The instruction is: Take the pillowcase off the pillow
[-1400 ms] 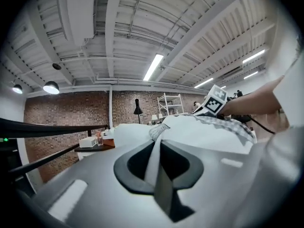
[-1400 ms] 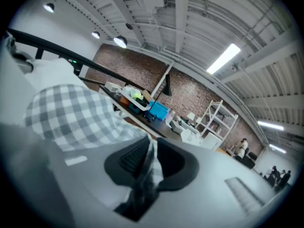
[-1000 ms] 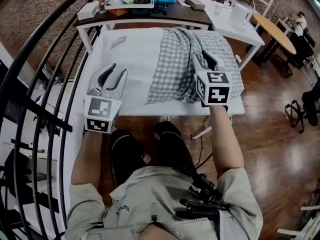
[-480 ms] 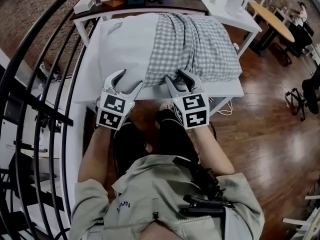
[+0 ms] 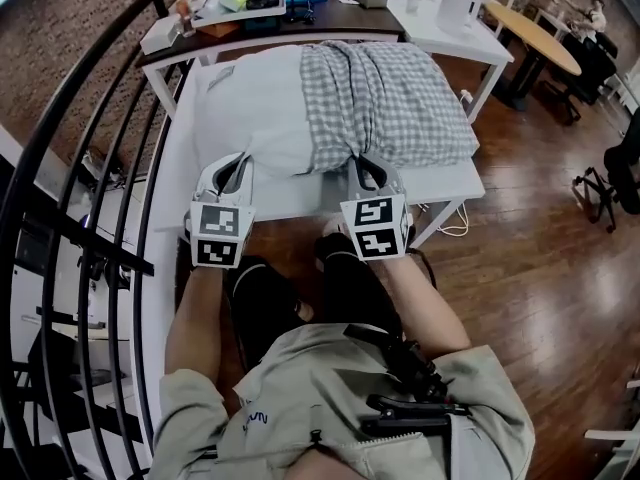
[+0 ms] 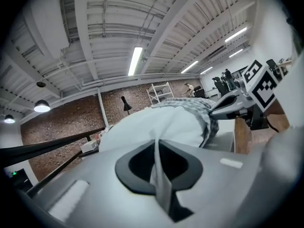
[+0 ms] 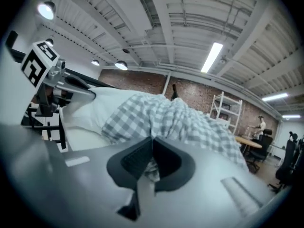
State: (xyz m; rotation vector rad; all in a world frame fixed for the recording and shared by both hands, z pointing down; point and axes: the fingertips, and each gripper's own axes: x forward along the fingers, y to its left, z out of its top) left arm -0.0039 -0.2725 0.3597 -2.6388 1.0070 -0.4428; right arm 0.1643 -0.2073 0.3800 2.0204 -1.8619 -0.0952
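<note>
Grips are taken: the fingers of my left gripper [image 5: 238, 160] have just closed on the white pillow [image 5: 250, 108] and those of the right gripper [image 5: 367, 164] on the checked pillowcase [image 5: 390, 98]. Next, I think, pull them apart.

The head view looks steeply down from above the person onto the near edge of the table [image 5: 440, 180]. Each gripper view sits low and close at that edge, facing far across the pillow [image 5: 250, 118]. All three views share the pillowcase [image 5: 385, 98].
</note>
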